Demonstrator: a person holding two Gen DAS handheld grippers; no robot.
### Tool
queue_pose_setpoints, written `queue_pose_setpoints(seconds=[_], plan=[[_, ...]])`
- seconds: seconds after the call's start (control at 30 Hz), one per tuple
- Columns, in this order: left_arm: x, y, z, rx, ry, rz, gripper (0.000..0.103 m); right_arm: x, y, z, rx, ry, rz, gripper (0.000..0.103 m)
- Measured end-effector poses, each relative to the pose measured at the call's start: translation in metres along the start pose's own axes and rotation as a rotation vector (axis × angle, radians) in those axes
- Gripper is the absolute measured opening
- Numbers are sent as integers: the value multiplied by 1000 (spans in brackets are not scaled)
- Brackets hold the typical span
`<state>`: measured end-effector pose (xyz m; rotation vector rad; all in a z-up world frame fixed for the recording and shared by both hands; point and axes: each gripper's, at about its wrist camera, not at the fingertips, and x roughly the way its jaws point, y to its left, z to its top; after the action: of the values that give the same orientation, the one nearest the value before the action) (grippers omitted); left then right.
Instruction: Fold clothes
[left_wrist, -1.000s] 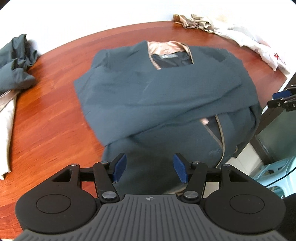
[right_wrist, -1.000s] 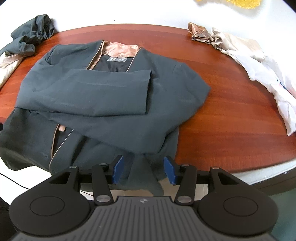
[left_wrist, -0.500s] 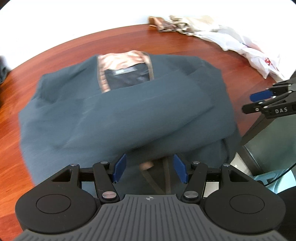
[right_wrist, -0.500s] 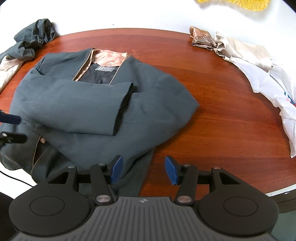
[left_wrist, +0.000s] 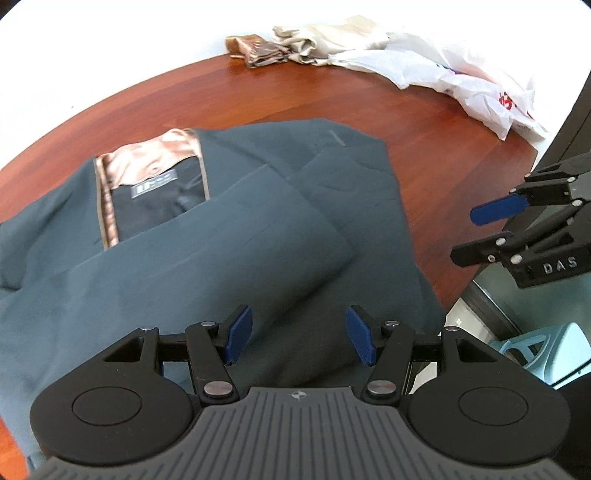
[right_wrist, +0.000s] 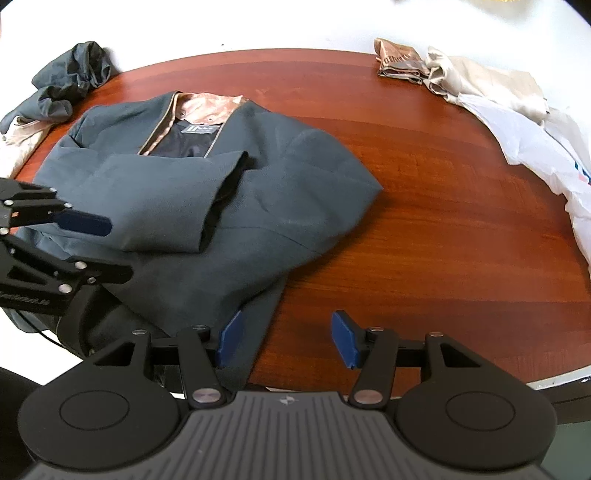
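A dark teal jacket (left_wrist: 229, 251) with a copper satin collar (left_wrist: 147, 155) lies flat on the red-brown wooden table (left_wrist: 332, 96), both sleeves folded across its front. My left gripper (left_wrist: 299, 339) hovers open over the jacket's lower part, nothing between its blue pads. In the right wrist view the same jacket (right_wrist: 258, 199) fills the left half of the table (right_wrist: 443, 229). My right gripper (right_wrist: 286, 339) is open above the jacket's hem at the table's near edge. Each gripper shows in the other's view: the right gripper (left_wrist: 491, 229) at the right, the left gripper (right_wrist: 99, 243) at the left.
A crumpled dark garment (right_wrist: 70, 85) over a cream cloth (right_wrist: 22, 136) lies at the table's far left. A folded copper cloth (right_wrist: 399, 62), beige fabric (right_wrist: 491, 85) and a white plastic bag (right_wrist: 535, 147) line the far right. A pale blue stool (left_wrist: 546, 347) stands beside the table.
Both grippers moved right along the jacket's lower edge and drew closer together. Both stayed open. The jacket has not moved.
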<state>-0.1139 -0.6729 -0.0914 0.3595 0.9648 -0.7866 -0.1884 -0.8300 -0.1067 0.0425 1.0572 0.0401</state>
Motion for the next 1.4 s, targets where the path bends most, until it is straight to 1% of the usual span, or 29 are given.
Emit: queue_pose_setpoints(seconds=[0.13,0.4,0.43,0.5,0.6,0.63,0.67,0.8,0.87,0.97,1.07,1.1,1.2,1.3,1.4], plan=[[18,-3,8,24,17,5,60,0,-6,-6,13,7,3,60],[39,0,13,36,28,6,59,-1,-17,-11,34,14,-7,60],[40,0,13,38,28,4,58,-1,-18,-12,36,15,-10,60],[44,1,12,44,28,1,49,-1,-21,-12,44,16,-17,60],[47,3,11,43,18,2,24,0,-21,-11,43,16,-17,60],[46,4,11,37,11,9,9,1,-20,-11,41,17,-16,60],[45,5,11,30,3,16,6,2,-19,-11,39,17,-15,60],[33,12,8,-16,-48,33,3,5,-13,-5,24,18,-12,60],[19,18,6,-57,-93,60,2,6,-7,0,8,17,-4,60],[5,25,6,-94,-129,80,2,8,4,7,-16,17,10,60],[-14,40,4,-148,-170,126,2,9,17,17,-37,14,21,60],[-22,51,2,-182,-184,157,2,10,23,19,-42,13,23,60],[-40,75,-5,-251,-200,204,2,14,39,28,-56,13,31,60],[-58,104,-16,-294,-210,243,2,18,61,37,-66,11,38,61],[-74,141,-34,-340,-201,272,2,23,83,44,-64,13,35,61]])
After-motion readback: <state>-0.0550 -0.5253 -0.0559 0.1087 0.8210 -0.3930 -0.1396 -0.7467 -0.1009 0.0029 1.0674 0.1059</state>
